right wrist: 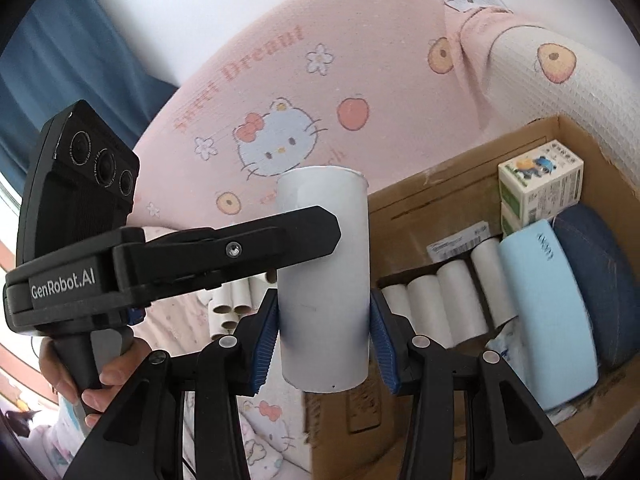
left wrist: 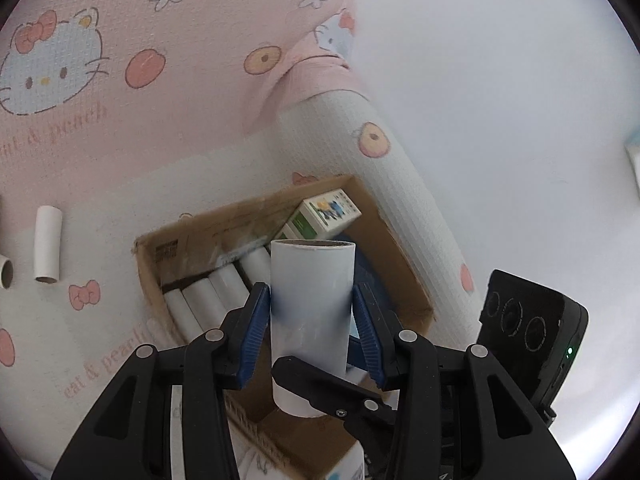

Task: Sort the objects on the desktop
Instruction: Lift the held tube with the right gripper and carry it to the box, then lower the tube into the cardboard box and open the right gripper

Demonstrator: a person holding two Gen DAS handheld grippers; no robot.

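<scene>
"GenRobot.AI" on left hand-held gripper (right wrist: 280,248).

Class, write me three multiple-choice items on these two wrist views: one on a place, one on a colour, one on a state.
1. Where is the small printed carton?
A. Inside the cardboard box
B. On the bedspread beside the loose tubes
C. Between a gripper's pads

2. What colour are the ribbed pads on the gripper fingers?
A. Red
B. Blue
C. Yellow

3. How are the white tubes in the box placed?
A. Standing on end
B. Crushed flat
C. Lying on their sides in a row

Answers:
1. A: the printed carton sits in a far corner of the cardboard box.
2. B: the pads show blue against the black fingers.
3. C: the white tubes lie side by side along the box wall.
</scene>
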